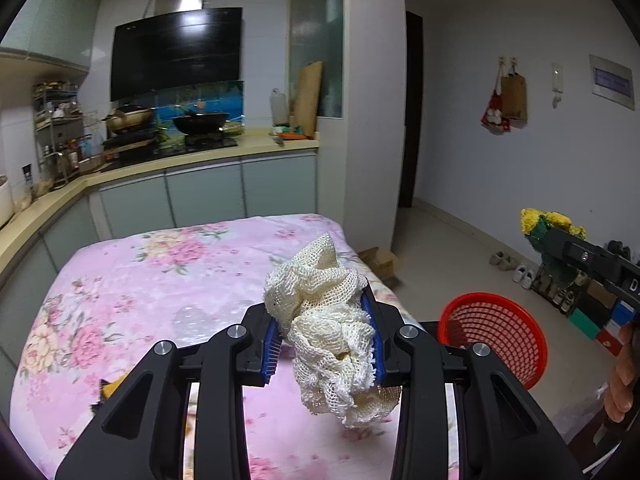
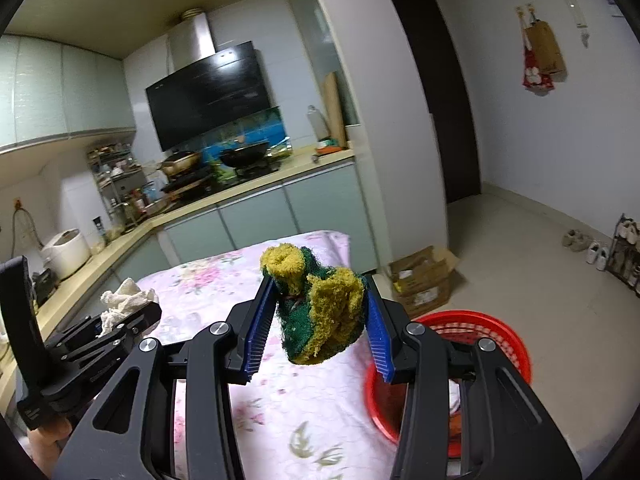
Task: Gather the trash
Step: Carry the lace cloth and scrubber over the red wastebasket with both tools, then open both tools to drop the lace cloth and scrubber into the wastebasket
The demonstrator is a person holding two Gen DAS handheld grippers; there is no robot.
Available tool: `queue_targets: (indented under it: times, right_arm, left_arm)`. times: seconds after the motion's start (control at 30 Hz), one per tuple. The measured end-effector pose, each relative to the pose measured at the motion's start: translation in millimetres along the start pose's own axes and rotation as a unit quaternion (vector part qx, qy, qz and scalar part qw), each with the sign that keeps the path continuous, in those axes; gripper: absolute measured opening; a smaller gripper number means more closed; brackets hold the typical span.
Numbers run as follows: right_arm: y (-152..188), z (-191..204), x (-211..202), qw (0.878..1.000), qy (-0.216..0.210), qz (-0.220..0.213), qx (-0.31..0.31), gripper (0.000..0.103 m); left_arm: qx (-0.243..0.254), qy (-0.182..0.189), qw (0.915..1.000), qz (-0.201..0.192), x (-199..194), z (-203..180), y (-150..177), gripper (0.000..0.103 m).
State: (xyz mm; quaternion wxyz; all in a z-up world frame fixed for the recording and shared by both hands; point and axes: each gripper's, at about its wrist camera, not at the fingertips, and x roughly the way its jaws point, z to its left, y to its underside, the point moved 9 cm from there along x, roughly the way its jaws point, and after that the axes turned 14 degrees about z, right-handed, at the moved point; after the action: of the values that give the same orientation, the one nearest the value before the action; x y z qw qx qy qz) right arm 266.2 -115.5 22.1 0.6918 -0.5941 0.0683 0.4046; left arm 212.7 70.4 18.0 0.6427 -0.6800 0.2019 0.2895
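Kitchen: counter [image 1: 200, 162] along the back wall carries a black wok [image 1: 200, 122] on the stove; a black range hood [image 1: 176, 54] hangs above.
Table: covered by a pink floral cloth [image 1: 132, 280], in front of the counter.
Red basket [image 1: 494, 338]: a mesh plastic bin just off the table's right edge, lower than the tabletop.
Cardboard box [image 2: 424, 278]: on the floor past the table's far right corner.
Left gripper [image 1: 326, 332]: held above the cloth, its blue pads pinching a crumpled cream mesh rag [image 1: 328, 332] that bulges above and hangs below them.
Right gripper [image 2: 320, 316]: near the table's right edge, beside the basket, its pads clamped on a scrunched green-and-yellow scouring sponge [image 2: 320, 312], lifted clear of the cloth.
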Motion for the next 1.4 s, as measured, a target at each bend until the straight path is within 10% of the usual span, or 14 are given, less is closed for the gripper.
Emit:
queue_targets:
  times: [0.7, 1.4]
  right_arm:
    - [3.2, -98.8, 3.3, 0.989, 0.102, 0.014, 0.102, 0.042]
    - [42.0, -159.5, 60.8, 0.970, 0.115, 0.108, 0.185, 0.043]
  left_arm:
    - [0.060, 0.084, 0.9939, 0.039, 56.3, -114.8, -11.7, 0.033]
    - [0.090, 0.134, 0.9725, 0.168, 164.8, -200.5, 30.8, 0.034]
